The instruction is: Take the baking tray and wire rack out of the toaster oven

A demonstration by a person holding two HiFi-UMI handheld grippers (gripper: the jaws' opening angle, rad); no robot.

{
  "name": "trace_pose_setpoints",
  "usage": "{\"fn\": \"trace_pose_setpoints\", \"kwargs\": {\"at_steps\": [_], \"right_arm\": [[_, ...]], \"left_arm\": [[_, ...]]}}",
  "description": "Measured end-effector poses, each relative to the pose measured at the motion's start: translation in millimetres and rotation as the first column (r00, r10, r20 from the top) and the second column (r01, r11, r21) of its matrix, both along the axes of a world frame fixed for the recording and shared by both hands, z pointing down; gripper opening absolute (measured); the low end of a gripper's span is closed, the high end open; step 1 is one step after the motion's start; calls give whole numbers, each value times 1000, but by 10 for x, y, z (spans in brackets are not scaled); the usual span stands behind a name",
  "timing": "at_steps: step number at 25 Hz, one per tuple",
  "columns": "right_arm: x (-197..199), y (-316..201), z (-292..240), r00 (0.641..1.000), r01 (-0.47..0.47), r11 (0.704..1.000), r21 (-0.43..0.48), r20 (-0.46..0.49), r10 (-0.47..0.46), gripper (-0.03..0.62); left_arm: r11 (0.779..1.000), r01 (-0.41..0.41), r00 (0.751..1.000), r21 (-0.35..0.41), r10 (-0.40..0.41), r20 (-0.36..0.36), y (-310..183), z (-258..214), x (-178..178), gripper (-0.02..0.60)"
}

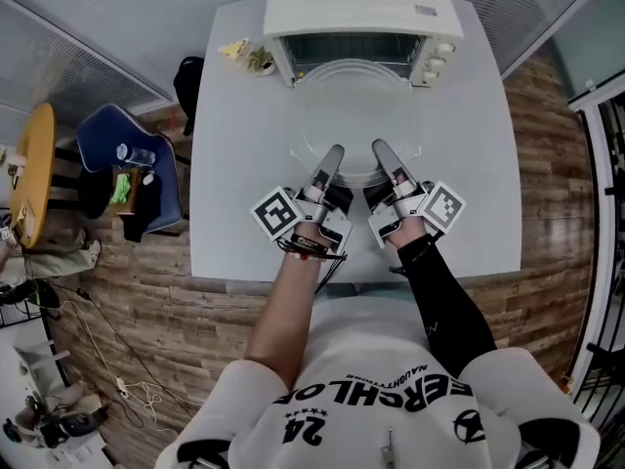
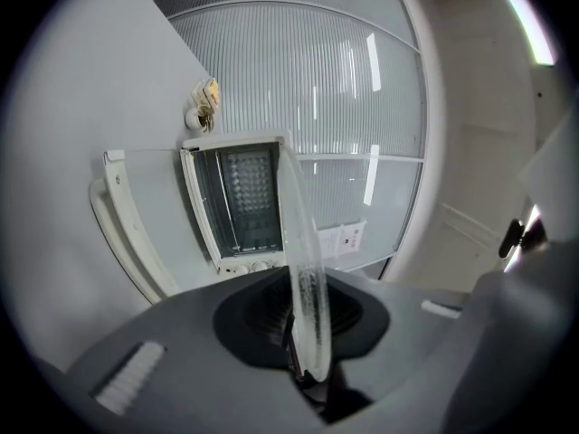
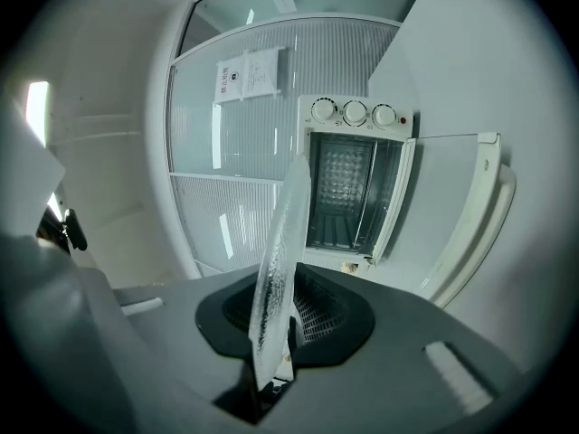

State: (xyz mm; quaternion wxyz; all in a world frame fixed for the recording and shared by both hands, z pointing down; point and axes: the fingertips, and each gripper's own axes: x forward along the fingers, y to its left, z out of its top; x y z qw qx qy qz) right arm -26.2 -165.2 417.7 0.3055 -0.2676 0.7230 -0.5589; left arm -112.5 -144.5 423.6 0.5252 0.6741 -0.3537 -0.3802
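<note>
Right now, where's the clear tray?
Head view, centre of the white table: the clear tray is just in front of the open toaster oven, its near rim pinched by the left claw and right claw.

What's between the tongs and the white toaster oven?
Head view: the round clear tray gripped by left tongs and right tongs, above the open glass oven door.

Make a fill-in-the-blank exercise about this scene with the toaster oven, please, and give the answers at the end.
1. The door of the toaster oven is ___.
2. The clear tray is held at its near edge by ___ grippers: the left gripper and the right gripper.
3. In the head view, the oven's knobs are on its ___ side.

Answers: open; two; right
</note>
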Motion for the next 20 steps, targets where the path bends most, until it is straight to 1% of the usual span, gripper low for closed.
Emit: {"fn": "trace_pose_setpoints", "kwargs": {"at_steps": [4, 12, 20], "right_arm": [[90, 60, 27, 1000, 22, 1000, -4, 6, -22, 41], [593, 263, 5, 999, 52, 999, -3, 16, -52, 41], [1073, 337, 21, 999, 53, 999, 6, 13, -53, 44]], "left_arm": [[1000, 22, 1000, -10, -22, 15, 80, 22, 90, 97], [999, 48, 999, -12, -48, 19, 310, 2, 609, 100], [999, 45, 999, -10, -44, 28, 378, 23, 1085, 100]]}}
